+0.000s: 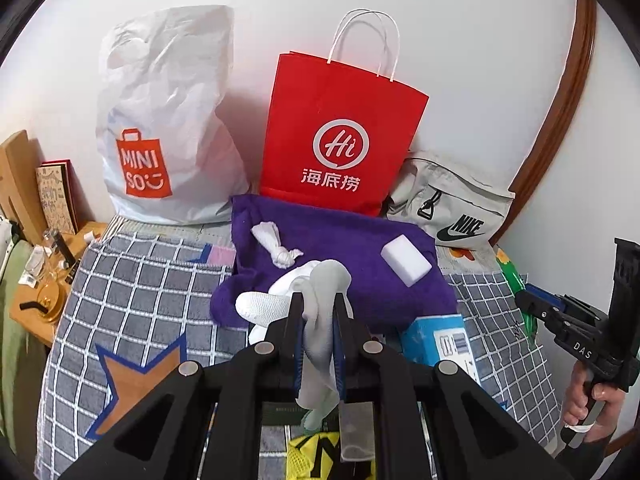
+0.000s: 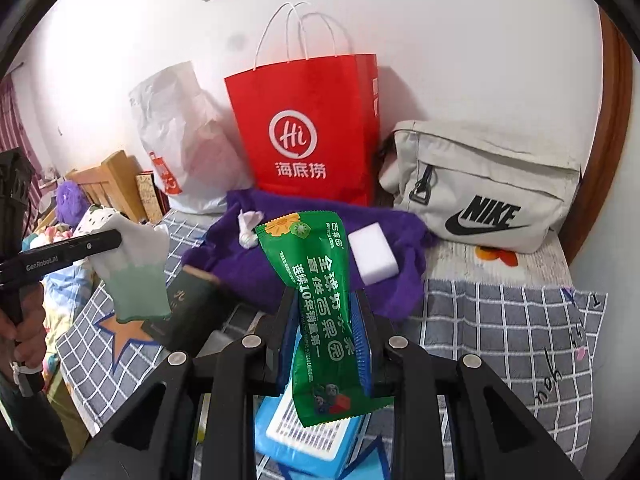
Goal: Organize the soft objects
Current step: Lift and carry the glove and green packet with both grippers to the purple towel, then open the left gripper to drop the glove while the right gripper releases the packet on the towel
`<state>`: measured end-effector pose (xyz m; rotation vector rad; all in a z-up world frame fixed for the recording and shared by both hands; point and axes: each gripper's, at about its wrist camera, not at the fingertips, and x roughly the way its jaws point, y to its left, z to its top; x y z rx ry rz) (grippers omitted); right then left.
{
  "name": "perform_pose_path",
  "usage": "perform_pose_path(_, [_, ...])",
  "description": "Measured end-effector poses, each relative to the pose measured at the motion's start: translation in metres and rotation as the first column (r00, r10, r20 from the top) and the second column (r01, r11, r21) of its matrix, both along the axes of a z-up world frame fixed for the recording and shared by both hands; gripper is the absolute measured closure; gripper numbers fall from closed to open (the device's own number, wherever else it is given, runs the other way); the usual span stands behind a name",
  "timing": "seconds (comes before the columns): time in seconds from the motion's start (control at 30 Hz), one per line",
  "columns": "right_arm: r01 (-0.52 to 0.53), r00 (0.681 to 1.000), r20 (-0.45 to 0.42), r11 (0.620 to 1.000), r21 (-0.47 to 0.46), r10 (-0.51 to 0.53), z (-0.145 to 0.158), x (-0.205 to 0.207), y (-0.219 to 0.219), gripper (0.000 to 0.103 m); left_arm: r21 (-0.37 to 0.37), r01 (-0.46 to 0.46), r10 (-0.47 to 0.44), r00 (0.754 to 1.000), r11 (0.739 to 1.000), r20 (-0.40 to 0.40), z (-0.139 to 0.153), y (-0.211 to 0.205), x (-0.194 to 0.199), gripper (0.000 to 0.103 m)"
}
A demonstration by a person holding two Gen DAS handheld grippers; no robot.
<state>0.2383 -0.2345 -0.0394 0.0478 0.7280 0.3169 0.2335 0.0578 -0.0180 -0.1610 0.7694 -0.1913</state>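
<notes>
The wooden bedside stand (image 1: 44, 276) at the far left is cut by the lens edge, and the small glass things on it are too blurred to name. Next to it a crumpled white plastic bag (image 1: 168, 120) reads "MINISO" in white on an orange panel. The left gripper (image 1: 318, 304) has its fingers (image 1: 294, 320) pressed together on a white glove (image 1: 320, 312) with a pale green cuff; the glove hangs limp above the checked bed cover (image 1: 140, 288), and its lower part is hidden behind the fingers in the left wrist view. A knotted white cloth (image 1: 276, 246) and a white sponge block (image 1: 406, 264) lie on a purple towel (image 1: 344, 236). Behind the towel stands a red paper bag (image 1: 340, 132) printed "Hi" and "海底捞". The right gripper (image 2: 326, 312) has its fingers (image 2: 362, 336) clamped on a green snack packet (image 2: 320, 304) with Chinese print, of which "全球好水果" can be made out; the small print is illegible. Below it a light blue box (image 2: 304, 436) is largely covered. At the right a beige pouch (image 2: 488, 184) reads "NIKE".
</notes>
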Motion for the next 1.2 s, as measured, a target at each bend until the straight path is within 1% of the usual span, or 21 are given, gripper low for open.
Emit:
perform_pose_path(0.3, [-0.016, 1.0, -0.019, 1.0, 0.013, 0.016, -0.008, 0.05, 0.007, 0.077, 0.004, 0.0, 0.0, 1.0, 1.0, -0.014, -0.002, -0.002, 0.042, 0.091])
perform_pose_path(0.57, [-0.045, 0.999, -0.021, 0.999, 0.004, 0.045, -0.015, 0.092, 0.02, 0.077, 0.015, 0.01, -0.009, 0.999, 1.0, -0.052, -0.01, -0.009, 0.081, 0.091])
perform_pose_path(0.73, [-0.068, 0.996, -0.052, 0.998, 0.011, 0.069, -0.032, 0.117, 0.028, 0.077, 0.032, 0.024, -0.021, 0.998, 0.999, -0.064, -0.015, -0.016, 0.102, 0.091])
perform_pose_path(0.97, [-0.056, 0.99, -0.124, 0.998, 0.042, 0.061, -0.064, 0.136, 0.021, 0.077, 0.009, 0.036, -0.035, 0.995, 0.999, -0.093, -0.03, -0.021, 0.131, 0.091])
perform_pose_path(1.03, [-0.05, 0.988, -0.144, 0.998, 0.039, 0.055, -0.069, 0.14, 0.019, 0.077, 0.0, 0.036, -0.036, 0.994, 0.999, -0.103, -0.037, -0.022, 0.141, 0.091])
perform_pose_path(1.2, [-0.065, 0.985, -0.161, 0.998, 0.028, 0.068, -0.077, 0.145, 0.021, 0.077, -0.013, 0.04, -0.041, 0.992, 0.999, -0.123, -0.05, -0.024, 0.154, 0.091])
